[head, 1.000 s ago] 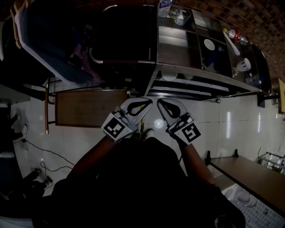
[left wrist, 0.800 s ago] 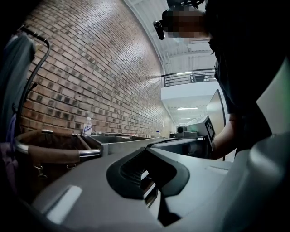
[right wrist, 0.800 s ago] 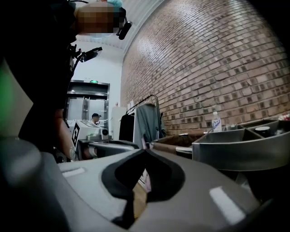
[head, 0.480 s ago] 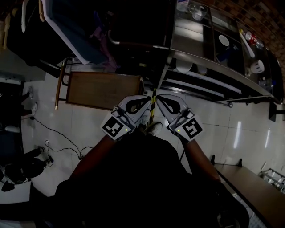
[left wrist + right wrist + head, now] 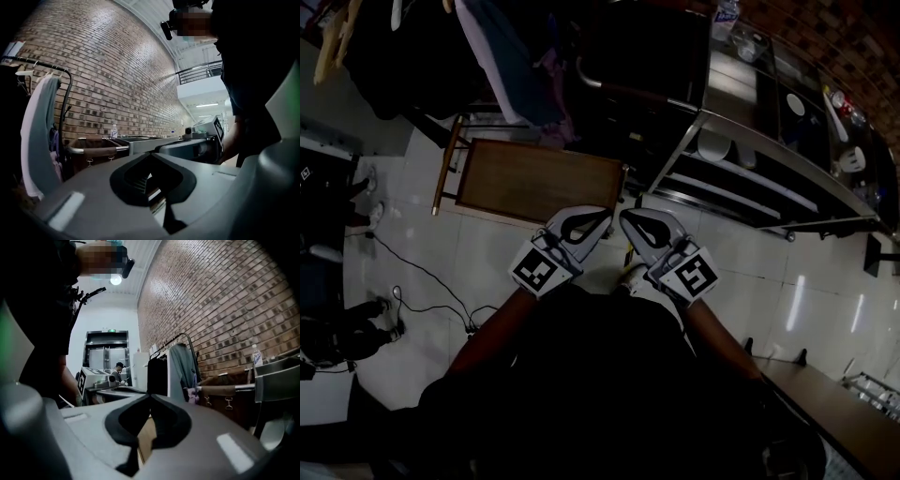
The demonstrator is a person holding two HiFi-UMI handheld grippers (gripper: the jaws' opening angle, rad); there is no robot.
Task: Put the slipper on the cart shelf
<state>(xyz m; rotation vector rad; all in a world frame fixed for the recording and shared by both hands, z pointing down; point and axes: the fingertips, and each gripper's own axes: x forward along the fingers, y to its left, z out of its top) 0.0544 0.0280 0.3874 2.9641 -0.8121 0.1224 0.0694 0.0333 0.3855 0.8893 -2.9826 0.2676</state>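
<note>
No slipper is clearly in view; two pale shoe-like shapes (image 5: 370, 187) lie on the floor at the far left, too small to tell. My left gripper (image 5: 605, 217) and right gripper (image 5: 624, 217) are held side by side close to my body, tips almost touching, above the white floor. Both are shut with nothing between the jaws, as the left gripper view (image 5: 151, 154) and the right gripper view (image 5: 150, 395) also show. The metal cart (image 5: 741, 169) with its shelves stands ahead to the right, apart from both grippers.
A low brown table (image 5: 539, 183) stands just ahead of the grippers. A clothes rack with hanging garments (image 5: 502, 56) is at the upper left. A black cable (image 5: 422, 281) trails over the floor at left. Another tabletop (image 5: 830, 398) is at the lower right.
The scene has slid rightward and down in the head view: the brown table and clothes rack now sit more centrally, the cart farther right. Both grippers stay shut and together.
</note>
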